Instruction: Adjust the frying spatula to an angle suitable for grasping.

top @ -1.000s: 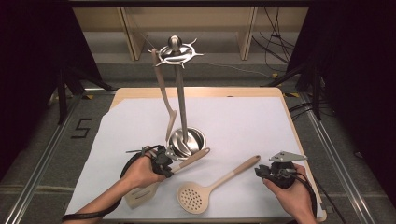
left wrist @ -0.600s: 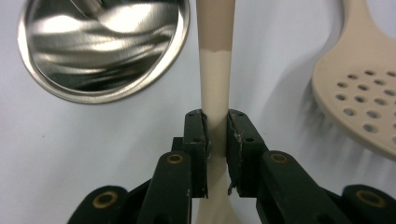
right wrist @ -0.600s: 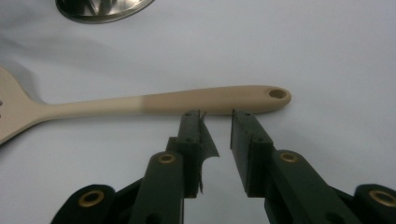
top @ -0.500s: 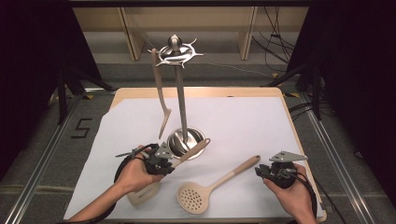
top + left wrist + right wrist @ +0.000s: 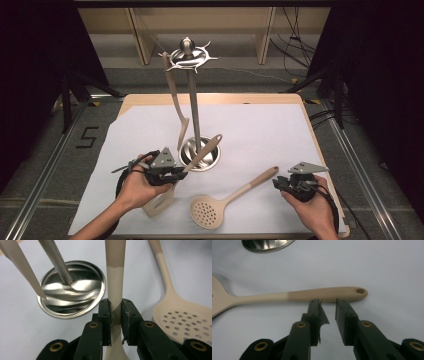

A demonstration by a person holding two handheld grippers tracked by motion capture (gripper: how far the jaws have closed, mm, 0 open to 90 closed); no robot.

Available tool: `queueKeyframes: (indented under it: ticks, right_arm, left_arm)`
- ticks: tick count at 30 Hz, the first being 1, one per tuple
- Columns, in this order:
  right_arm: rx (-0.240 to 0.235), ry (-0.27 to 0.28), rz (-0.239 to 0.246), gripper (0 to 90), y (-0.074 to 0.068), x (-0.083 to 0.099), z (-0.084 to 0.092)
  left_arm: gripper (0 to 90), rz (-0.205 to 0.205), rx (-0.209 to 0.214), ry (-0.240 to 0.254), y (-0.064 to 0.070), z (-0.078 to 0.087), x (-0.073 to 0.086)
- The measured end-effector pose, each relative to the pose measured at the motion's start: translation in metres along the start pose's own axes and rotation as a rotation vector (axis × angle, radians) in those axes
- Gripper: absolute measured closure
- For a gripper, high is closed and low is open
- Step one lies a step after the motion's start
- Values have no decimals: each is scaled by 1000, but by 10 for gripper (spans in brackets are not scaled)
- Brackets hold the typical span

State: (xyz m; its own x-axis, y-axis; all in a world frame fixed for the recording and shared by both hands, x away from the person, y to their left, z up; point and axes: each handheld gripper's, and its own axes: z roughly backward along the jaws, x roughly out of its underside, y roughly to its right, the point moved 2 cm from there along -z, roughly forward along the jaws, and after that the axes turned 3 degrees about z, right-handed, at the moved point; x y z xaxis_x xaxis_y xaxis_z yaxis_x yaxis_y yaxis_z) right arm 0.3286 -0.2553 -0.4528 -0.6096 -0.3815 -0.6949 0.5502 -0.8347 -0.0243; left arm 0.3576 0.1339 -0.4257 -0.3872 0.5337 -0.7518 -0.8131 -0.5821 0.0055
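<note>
My left gripper [image 5: 181, 172] is shut on the handle of a beige slotted turner [image 5: 159, 204]. The turner's head rests low near the table's front and its handle end [image 5: 216, 139] tilts up over the stand's base. In the left gripper view the jaws [image 5: 115, 315] pinch this handle [image 5: 115, 272] from both sides. A beige skimmer [image 5: 207, 212] lies flat on the white sheet, handle toward the right. My right gripper [image 5: 292, 186] is open just short of that handle [image 5: 324, 295], fingertips [image 5: 315, 305] not touching it.
A metal utensil stand has a round shiny base [image 5: 210, 159], a tall pole [image 5: 193, 105] and a hooked crown [image 5: 188, 56]. Another beige spatula [image 5: 175, 97] hangs from the crown. The white sheet [image 5: 265, 130] covers a wooden table; dark floor lies around it.
The turner's handle end has risen over the stand's base while the left gripper stays shut on it. The hanging spatula has swung slightly. The right gripper has held still.
</note>
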Motion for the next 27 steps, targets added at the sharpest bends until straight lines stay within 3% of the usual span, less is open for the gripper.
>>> queueKeyframes:
  ticks: [1,7,8,9,11,17,18,19,24,25,27]
  right_arm:
    - [11,-10,-23,740,-1,0,1]
    - [5,-21,-37,740,-2,0,2]
    - [2,-24,-41,740,-3,0,1]
    - [3,-25,-42,740,-3,0,1]
    - [6,-10,-17,741,-1,0,1]
    - [8,-5,-21,740,-2,-1,1]
    - [-3,10,1,741,-1,-1,0]
    - [3,-17,-37,740,-3,-1,2]
    - [12,1,-20,740,-2,-1,1]
    - [16,8,1,740,-1,-1,0]
    - [12,-4,-25,740,-3,-1,1]
  left_arm:
    - [784,2,-5,13,0,3,0]
    - [784,14,-14,70,-2,11,-2]
    - [784,44,2,106,0,11,-2]
    - [784,28,-9,103,-1,14,-2]
    - [784,50,0,141,-1,16,-3]
    - [784,52,-4,176,-1,25,-4]
    - [784,49,-10,184,-1,27,-4]
    - [784,51,-7,195,-1,29,-5]
    - [784,54,-16,217,-3,37,-6]
    - [784,50,-25,216,-3,38,-6]
    - [784,62,-23,235,-4,41,-6]
